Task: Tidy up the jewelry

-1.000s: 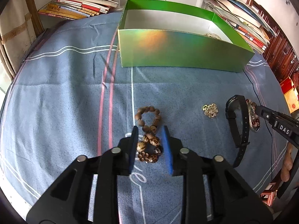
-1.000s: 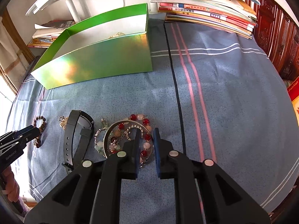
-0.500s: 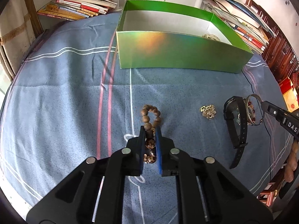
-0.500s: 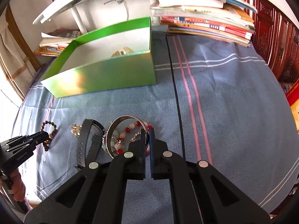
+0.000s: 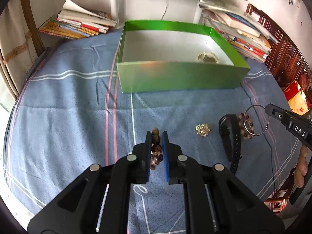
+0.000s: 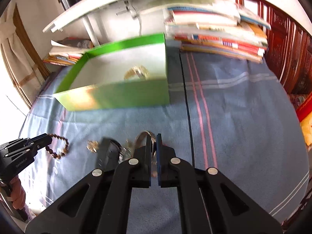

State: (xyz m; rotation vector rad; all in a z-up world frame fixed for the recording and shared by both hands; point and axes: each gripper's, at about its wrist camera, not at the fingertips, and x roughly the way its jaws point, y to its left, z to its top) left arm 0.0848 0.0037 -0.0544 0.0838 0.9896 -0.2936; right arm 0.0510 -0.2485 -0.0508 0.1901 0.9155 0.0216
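Note:
My left gripper (image 5: pixel 156 135) is shut on a brown wooden bead bracelet (image 5: pixel 156 150), which hangs between its blue pads above the blue cloth (image 5: pixel 68 117). In the right wrist view that bracelet (image 6: pixel 58 149) dangles from the left gripper (image 6: pixel 48 136). The right gripper (image 6: pixel 153 136) is shut on the rim of a thin silver bangle (image 6: pixel 141 136), lifted off the cloth. From the left wrist view the bangle (image 5: pixel 251 107) hangs as a ring from the right gripper (image 5: pixel 268 107). An open green box (image 5: pixel 175 78) stands behind, with a gold piece (image 5: pixel 207 56) inside.
On the cloth lie a gold brooch (image 5: pixel 202 129), a black watch (image 5: pixel 230 134) and a red bead bracelet (image 5: pixel 246 124). Stacks of books (image 6: pixel 214 33) stand behind and to both sides of the box. A person's hand (image 5: pixel 301 167) holds the right gripper.
Both grippers shut, the left on the wooden bead bracelet and the right on the silver bangle. Both have since risen, lifting the pieces off the cloth.

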